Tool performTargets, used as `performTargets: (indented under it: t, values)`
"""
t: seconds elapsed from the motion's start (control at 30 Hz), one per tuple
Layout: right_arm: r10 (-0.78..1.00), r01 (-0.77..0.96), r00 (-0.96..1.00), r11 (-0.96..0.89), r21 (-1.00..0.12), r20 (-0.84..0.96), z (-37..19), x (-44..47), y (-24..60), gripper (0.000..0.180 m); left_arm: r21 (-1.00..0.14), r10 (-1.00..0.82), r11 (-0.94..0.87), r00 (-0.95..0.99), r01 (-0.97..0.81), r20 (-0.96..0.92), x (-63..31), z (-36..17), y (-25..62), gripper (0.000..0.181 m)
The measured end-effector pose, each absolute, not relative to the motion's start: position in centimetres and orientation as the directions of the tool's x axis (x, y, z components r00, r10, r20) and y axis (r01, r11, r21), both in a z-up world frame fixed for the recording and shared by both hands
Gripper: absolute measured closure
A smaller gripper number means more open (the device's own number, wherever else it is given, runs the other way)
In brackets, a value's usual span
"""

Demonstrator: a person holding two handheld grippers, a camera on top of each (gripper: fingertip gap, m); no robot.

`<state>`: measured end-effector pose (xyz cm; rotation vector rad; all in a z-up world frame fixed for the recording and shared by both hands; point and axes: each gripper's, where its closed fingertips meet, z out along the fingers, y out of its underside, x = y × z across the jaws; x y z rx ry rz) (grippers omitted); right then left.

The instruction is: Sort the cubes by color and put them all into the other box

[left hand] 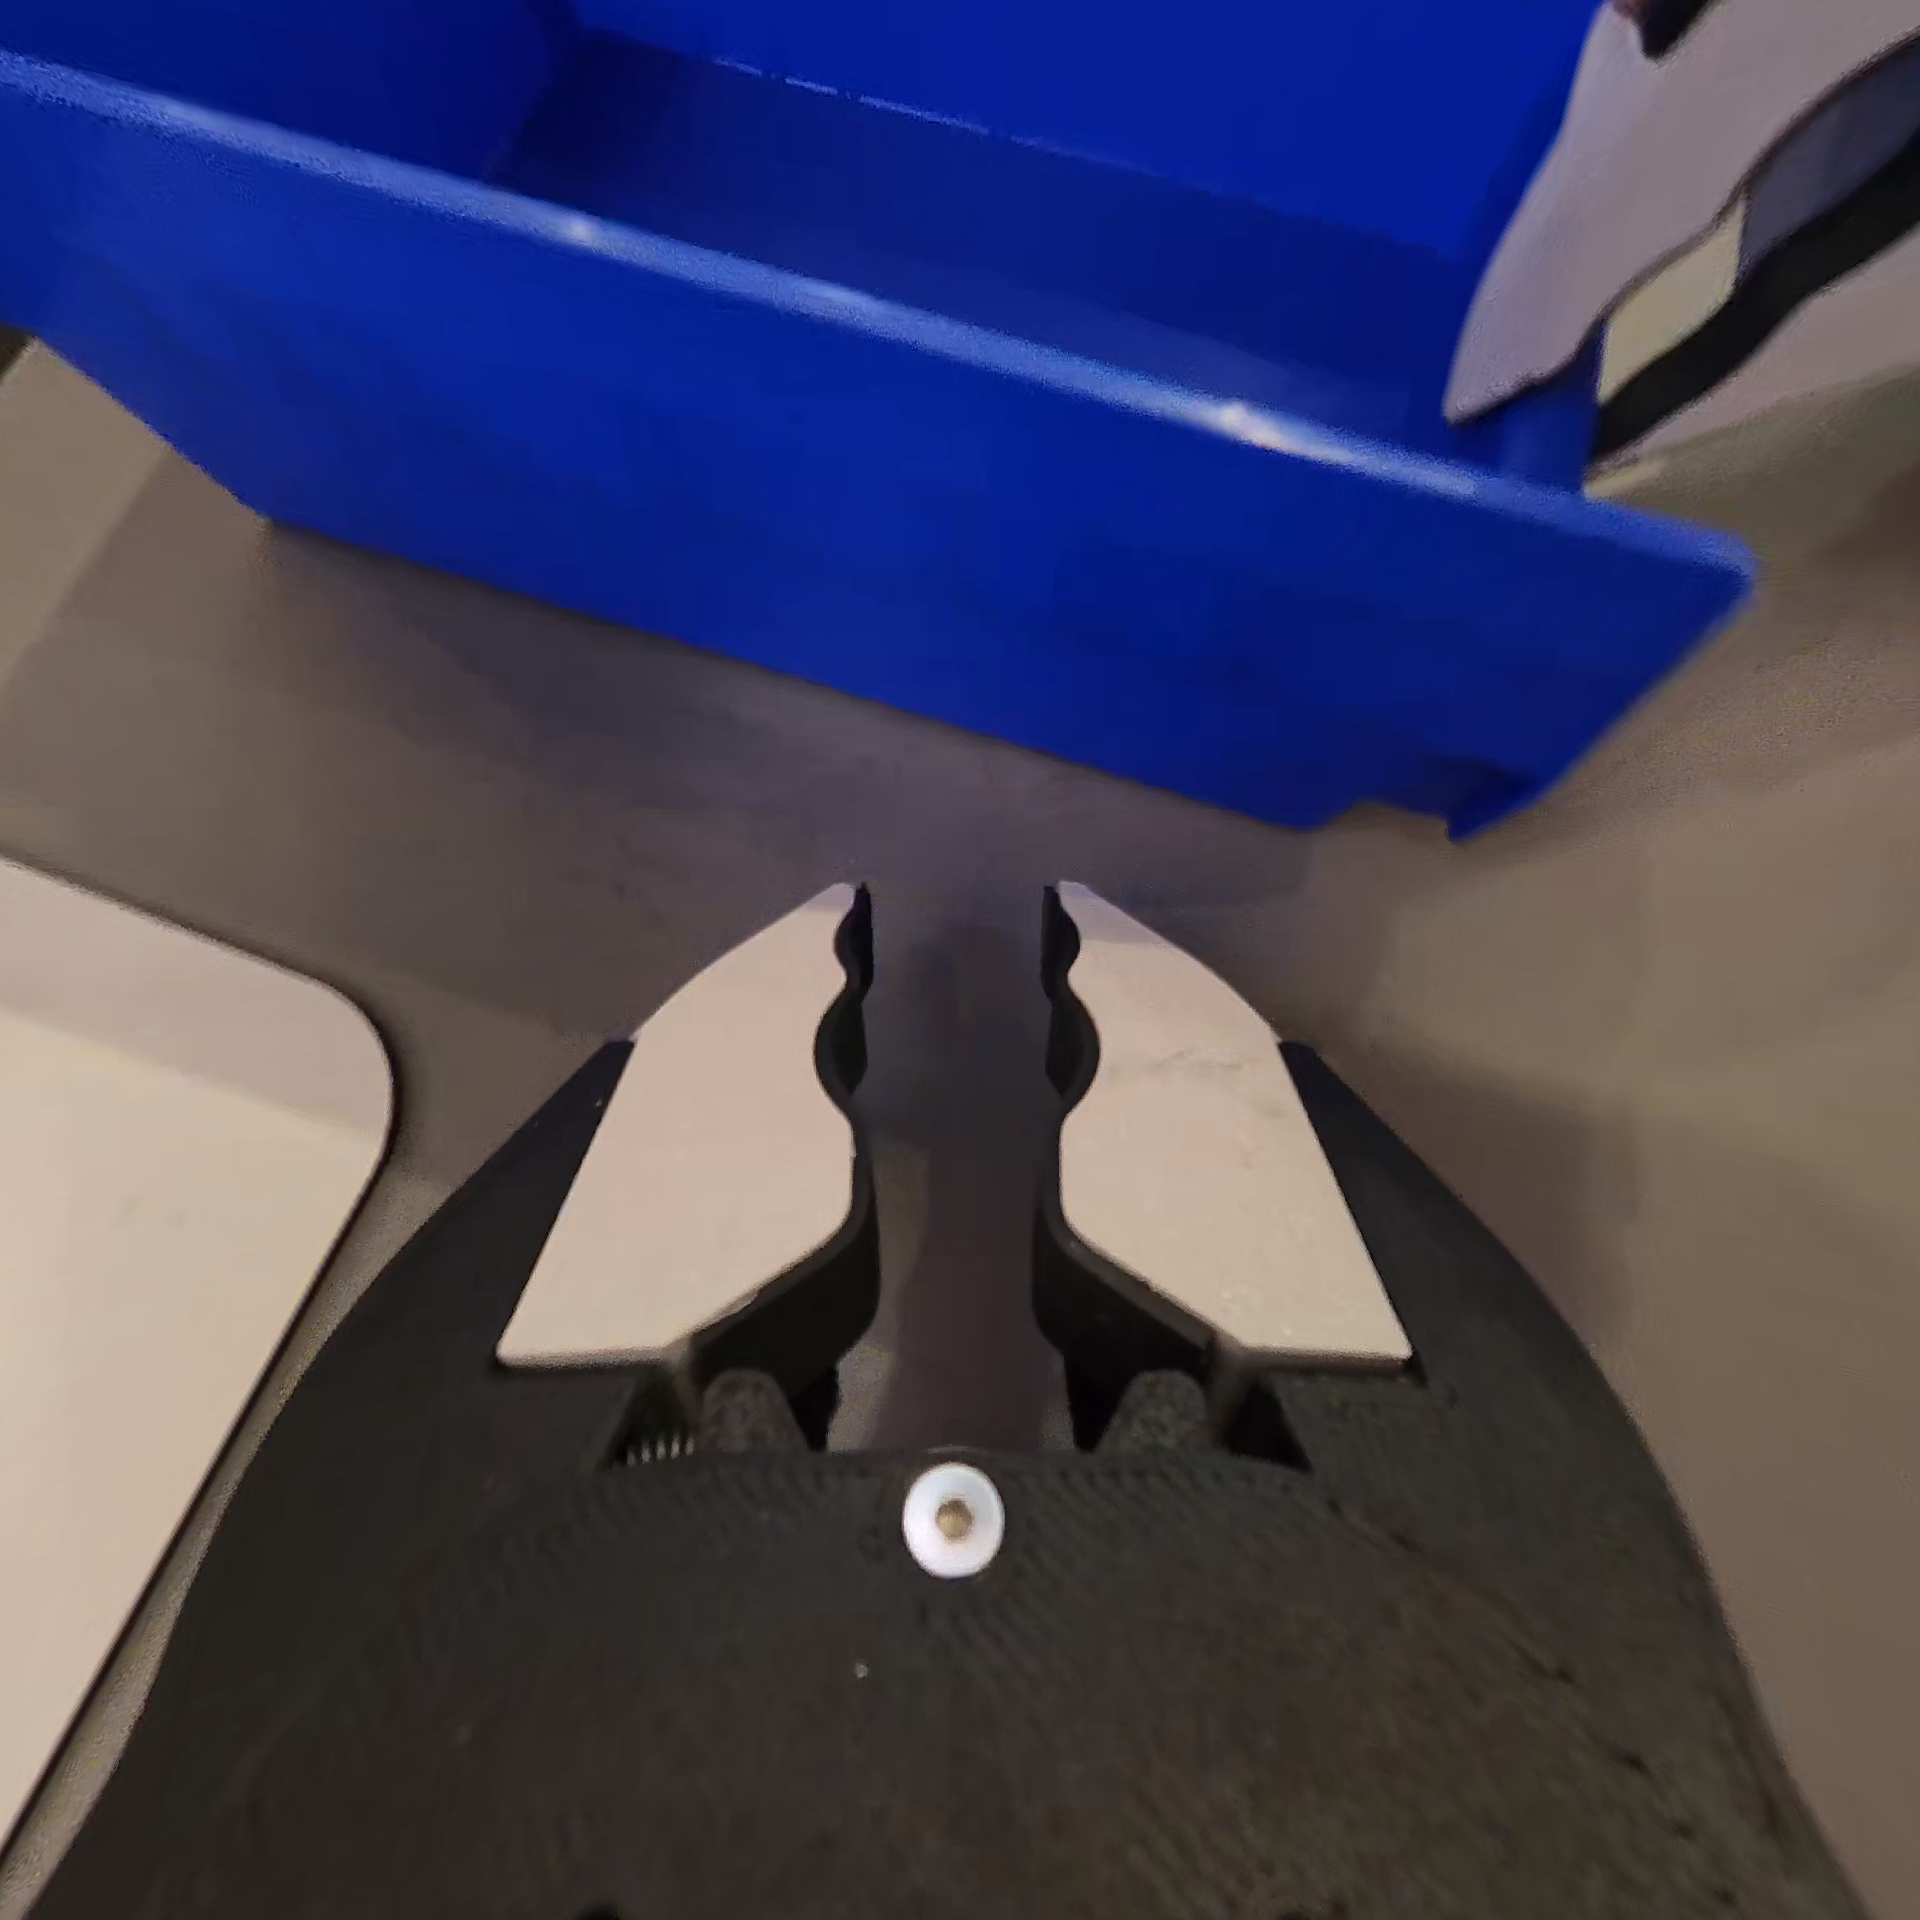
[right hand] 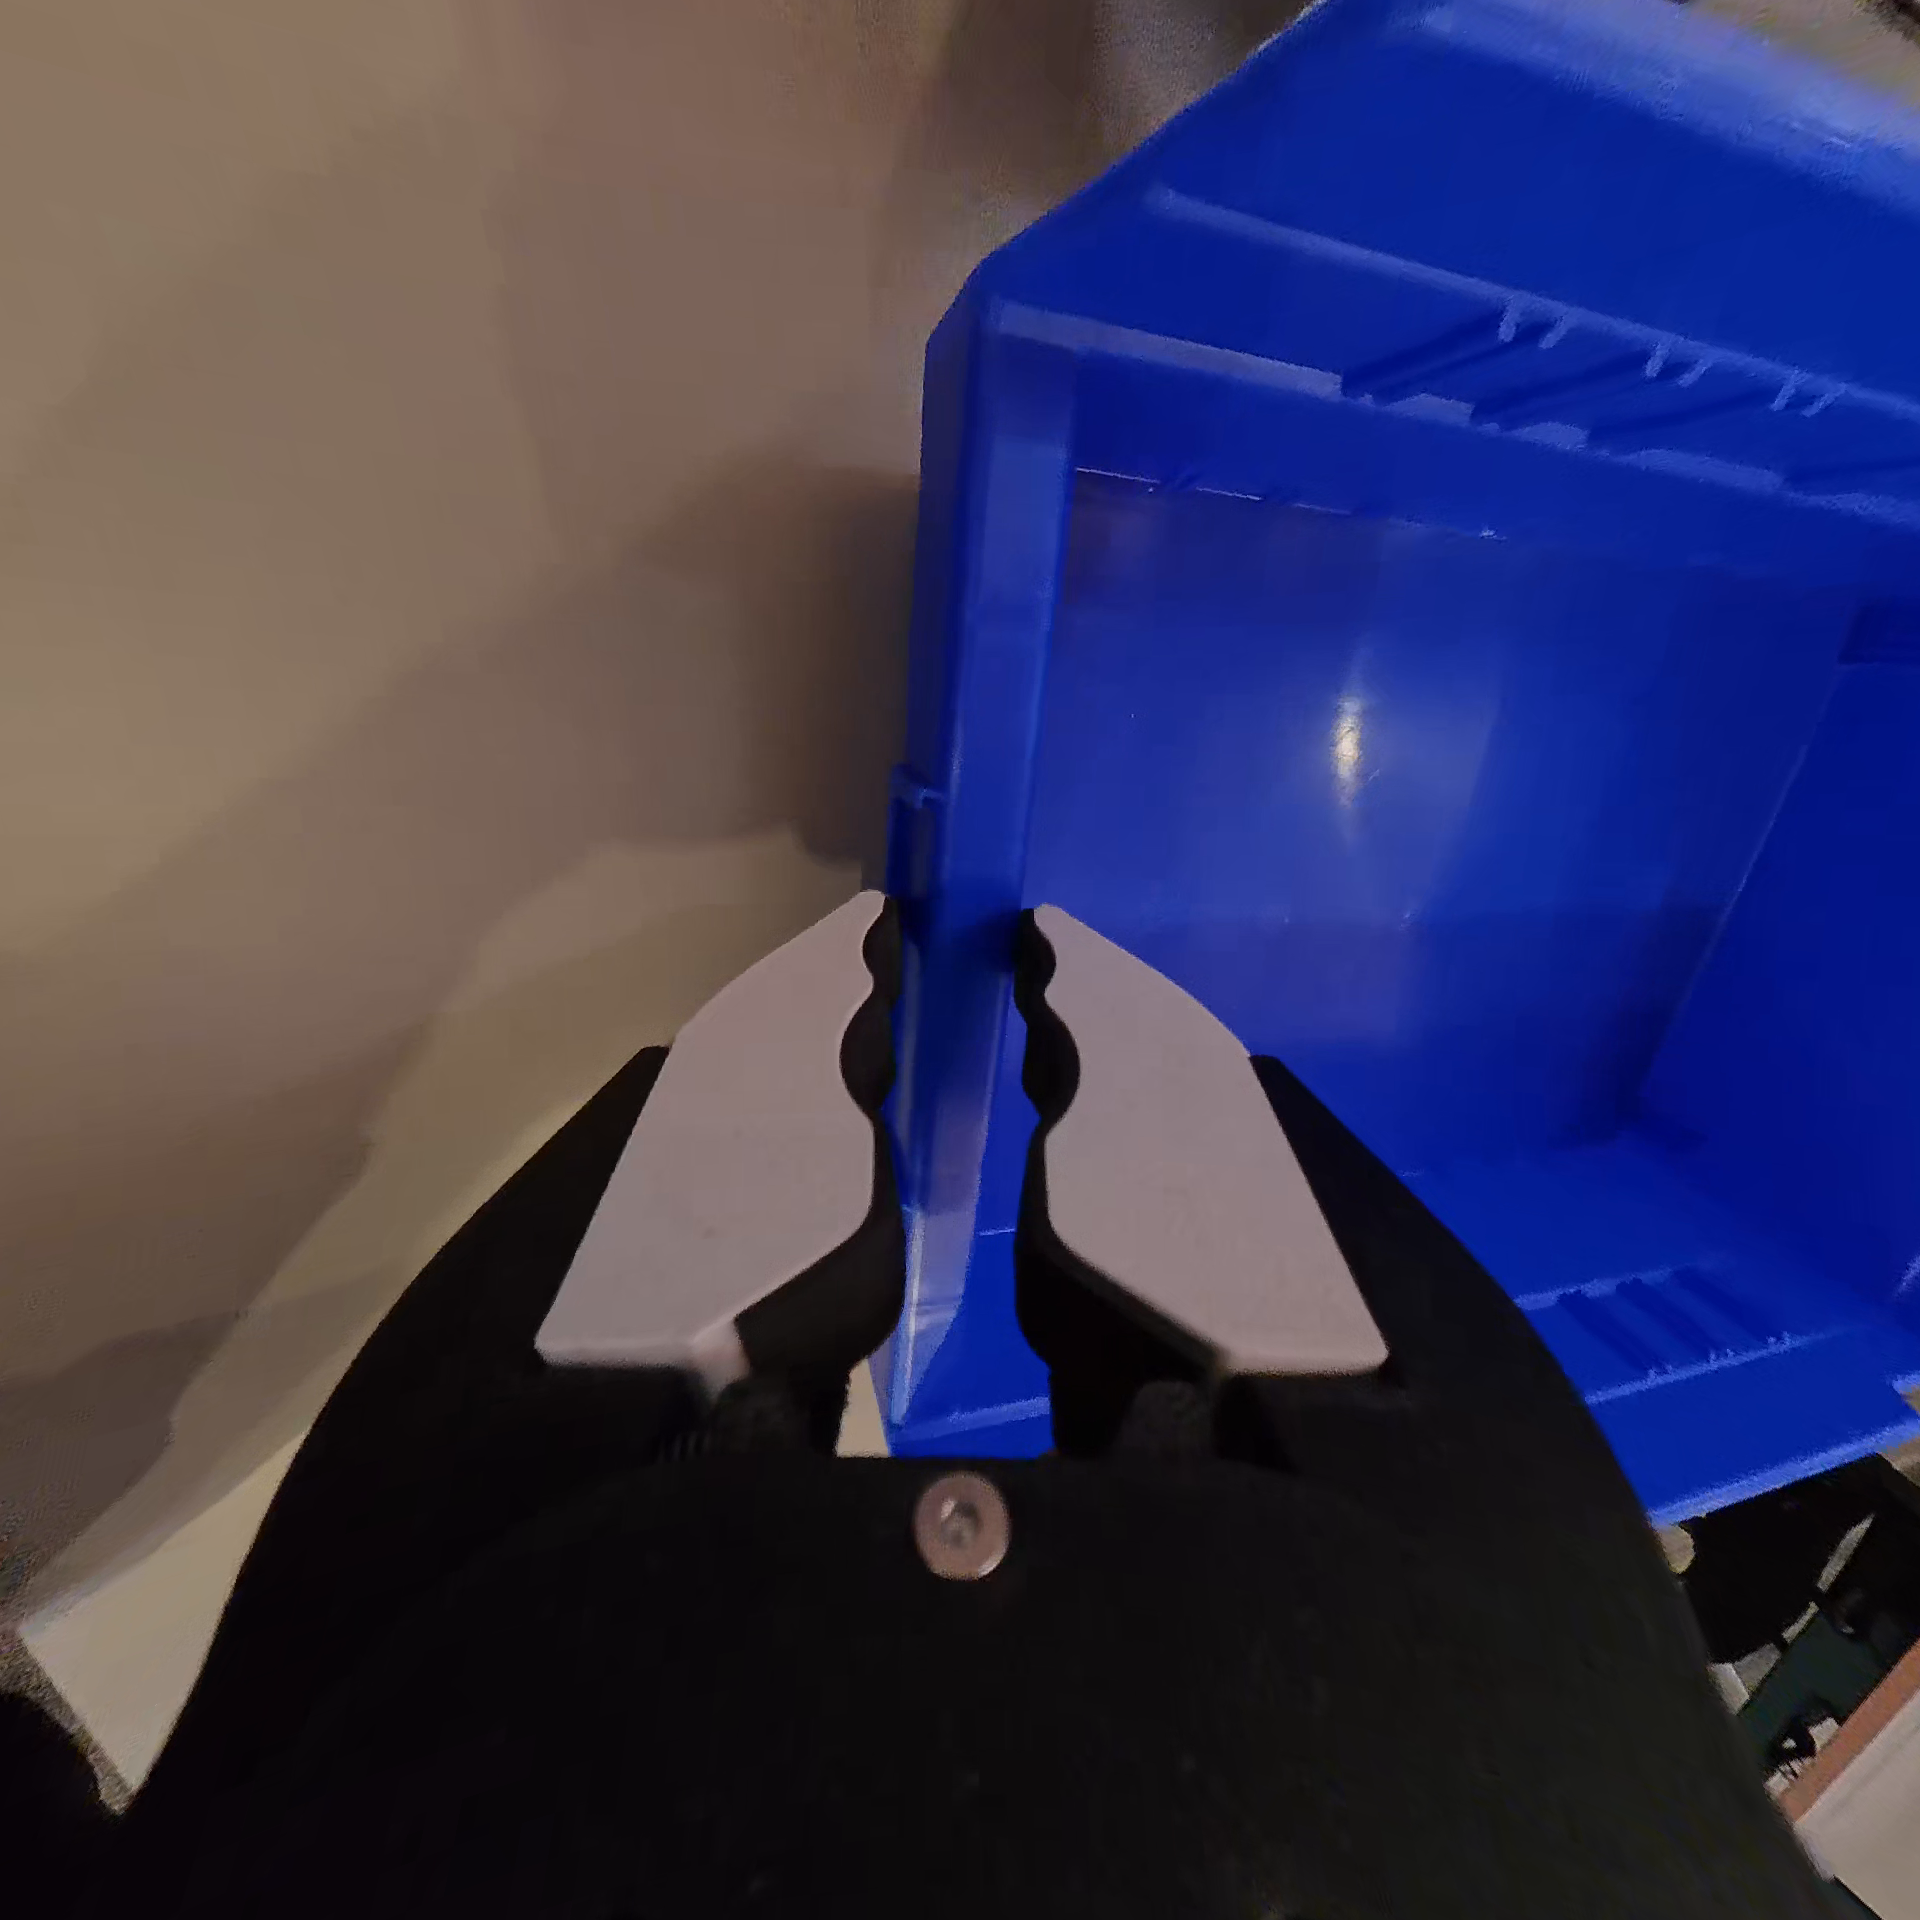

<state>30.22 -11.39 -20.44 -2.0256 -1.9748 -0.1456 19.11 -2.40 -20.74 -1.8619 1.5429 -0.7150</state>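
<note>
Gripping the blue box (right hand: 1403, 831) by its rim wall with our right gripper (right hand: 951, 925), jaws clamped either side; rigid, glossy plastic, looks empty so light but slippery, while left gripper (left hand: 956, 894) sits slightly parted, holding nothing, just below it.

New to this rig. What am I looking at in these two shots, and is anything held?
No robot arm: a person holds one set of two-finger tongs in each hand, with a camera on each looking along its fingers. In the left wrist view, the left tongs are open and hold nothing, just short of a blue box above a beige table. In the right wrist view, the right tongs grip the wall of the blue box; what shows of its inside looks empty. No cubes are visible.
</note>
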Motion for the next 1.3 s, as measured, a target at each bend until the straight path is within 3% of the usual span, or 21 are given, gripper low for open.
performTargets:
  t: [0.03, 0.53, 1.2, 1.3]
  values:
    - [0.959, 0.988, 0.047, -0.005, -0.152, 0.279, -20.4, 30.3, -10.9, 0.159, -0.742, -0.983, -0.128, 0.183, -0.659, 0.008, 18.4, -20.8, -2.5, 0.150]
    - [0.965, 0.991, 0.050, -0.016, -0.131, 0.258, -20.5, 32.8, -3.2, 0.159, -0.748, -0.949, -0.161, 0.308, -0.644, -0.060, 9.6, -21.5, -2.5, 0.150]
    - [0.959, 0.989, 0.063, -0.023, -0.147, 0.277, -20.5, 34.3, 2.0, 0.159, -0.738, -0.947, -0.160, 0.312, -0.656, -0.071, 9.5, -22.4, -2.0, 0.148]
    - [0.950, 0.985, 0.087, -0.037, -0.167, 0.301, -19.8, 34.2, 1.8, 0.139, -0.744, -0.943, -0.157, 0.324, -0.649, -0.083, 9.2, -22.0, -1.9, 0.141]
